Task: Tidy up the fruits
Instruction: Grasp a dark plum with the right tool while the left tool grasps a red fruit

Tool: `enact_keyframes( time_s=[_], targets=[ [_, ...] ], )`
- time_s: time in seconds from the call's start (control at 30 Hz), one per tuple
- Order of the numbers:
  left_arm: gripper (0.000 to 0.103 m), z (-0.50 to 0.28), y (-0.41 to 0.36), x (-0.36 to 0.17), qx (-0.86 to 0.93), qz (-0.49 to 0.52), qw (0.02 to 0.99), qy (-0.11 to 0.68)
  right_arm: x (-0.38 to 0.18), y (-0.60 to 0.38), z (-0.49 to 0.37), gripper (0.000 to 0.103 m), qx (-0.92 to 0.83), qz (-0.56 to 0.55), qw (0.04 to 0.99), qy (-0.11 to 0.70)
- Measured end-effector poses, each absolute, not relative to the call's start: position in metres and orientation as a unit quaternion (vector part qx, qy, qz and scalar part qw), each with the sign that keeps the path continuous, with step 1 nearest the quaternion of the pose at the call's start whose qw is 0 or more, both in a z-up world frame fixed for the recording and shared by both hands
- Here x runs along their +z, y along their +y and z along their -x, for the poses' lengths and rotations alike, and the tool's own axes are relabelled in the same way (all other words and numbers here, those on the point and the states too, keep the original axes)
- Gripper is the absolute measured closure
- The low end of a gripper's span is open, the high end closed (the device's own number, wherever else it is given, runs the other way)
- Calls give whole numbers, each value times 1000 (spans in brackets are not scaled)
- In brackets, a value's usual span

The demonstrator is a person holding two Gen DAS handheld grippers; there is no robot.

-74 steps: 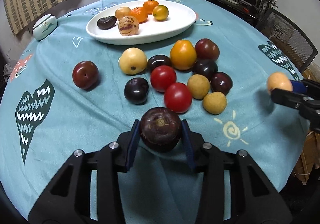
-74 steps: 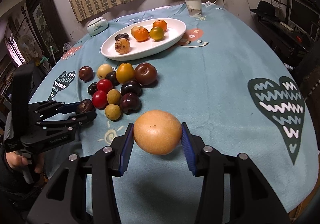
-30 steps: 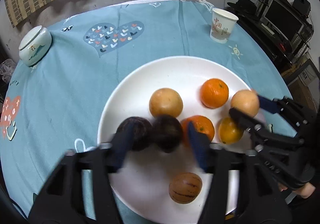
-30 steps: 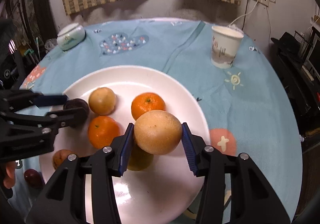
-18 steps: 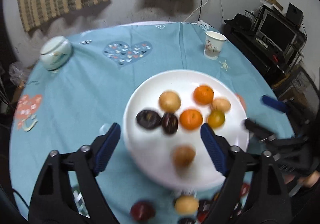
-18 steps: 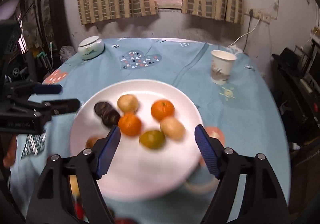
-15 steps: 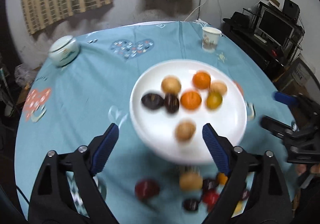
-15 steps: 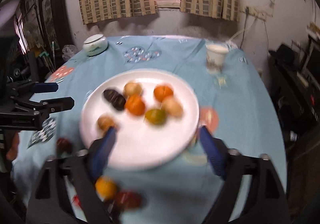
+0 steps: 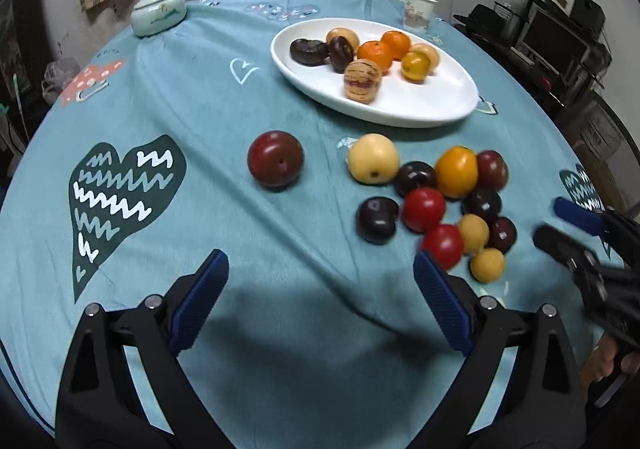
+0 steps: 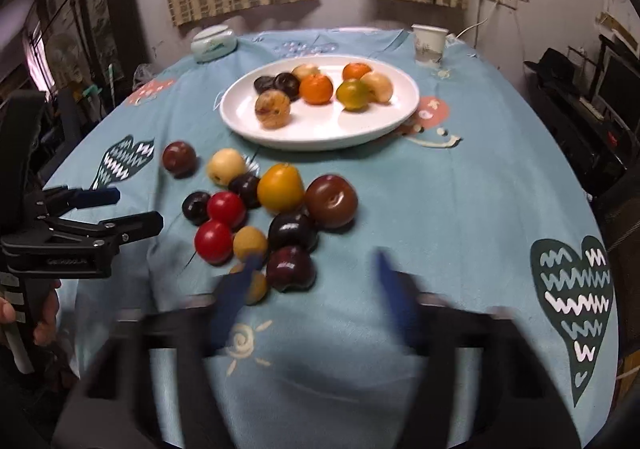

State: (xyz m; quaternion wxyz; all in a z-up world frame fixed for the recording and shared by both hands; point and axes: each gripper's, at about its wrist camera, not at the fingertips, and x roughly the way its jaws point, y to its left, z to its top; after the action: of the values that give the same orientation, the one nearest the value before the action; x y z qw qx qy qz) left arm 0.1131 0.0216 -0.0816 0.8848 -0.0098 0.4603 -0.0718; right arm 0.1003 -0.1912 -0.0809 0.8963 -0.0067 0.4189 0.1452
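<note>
Both claws are matte black plastic frames with blue ribbed pads on the fingers: the left claw (image 9: 320, 297) carries silver screw heads on its arms, the right claw (image 10: 316, 289) is blurred. Bare skin shows on the gripping hand (image 10: 40, 323).

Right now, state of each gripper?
Left gripper: open, holding nothing.
Right gripper: open, holding nothing, though blurred in its own view.

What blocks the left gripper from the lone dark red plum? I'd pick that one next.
Nothing visible does. The left gripper is open, and only bare tablecloth lies between it and the plum, which sits apart from the fruit cluster.
</note>
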Motion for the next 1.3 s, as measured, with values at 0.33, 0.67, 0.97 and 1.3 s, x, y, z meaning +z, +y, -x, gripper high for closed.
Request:
enact_keyframes(
  time_s=[0.33, 0.67, 0.97, 1.3],
  targets=[
    [8, -96, 14, -81, -93, 1, 885, 457, -100, -190, -111, 64, 183, -27, 870, 456],
    [8, -96, 1, -84, -116, -2, 880, 460, -94, -191, -101, 79, 160, -3, 880, 447],
    [35, -101, -31, -96, -169, -9, 863, 476, -101, -228, -72, 79, 124, -12, 879, 460],
    [67, -117, -45, -107, -172, -20, 868, 466, -108, -231, -79, 77, 162, -51, 871, 460]
  ],
)
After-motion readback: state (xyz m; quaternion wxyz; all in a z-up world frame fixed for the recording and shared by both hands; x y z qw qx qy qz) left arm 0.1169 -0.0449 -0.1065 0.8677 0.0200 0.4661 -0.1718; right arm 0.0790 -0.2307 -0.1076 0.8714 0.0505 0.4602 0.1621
